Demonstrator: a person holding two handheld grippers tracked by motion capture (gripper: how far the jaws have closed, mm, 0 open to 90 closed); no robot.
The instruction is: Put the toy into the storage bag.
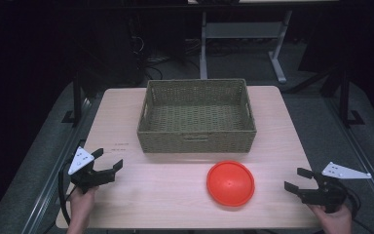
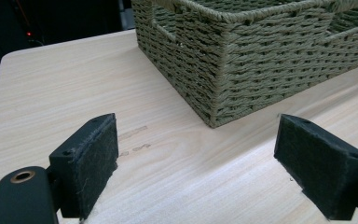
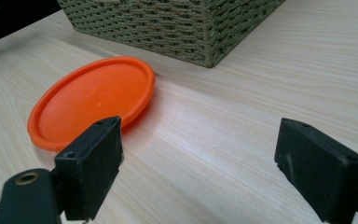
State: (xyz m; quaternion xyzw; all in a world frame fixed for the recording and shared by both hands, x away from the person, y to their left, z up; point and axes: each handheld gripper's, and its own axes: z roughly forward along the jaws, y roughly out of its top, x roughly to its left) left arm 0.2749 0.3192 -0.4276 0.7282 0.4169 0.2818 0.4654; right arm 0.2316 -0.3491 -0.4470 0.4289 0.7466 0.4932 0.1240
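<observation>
Far left, near edge of the wooden table (image 1: 126,122) — the left gripper (image 1: 108,163) sits in the person's left hand (image 1: 82,204), jaws wide apart with nothing between them, aimed toward the near-left corner of the woven basket (image 1: 197,136). That basket sits mid-table toward the far side. Just near of it, slightly right, lies an orange plastic lid (image 1: 230,183), flat on the wood. Far right, the right gripper (image 1: 298,179) is spread open too — empty, pointing at the lid.
</observation>
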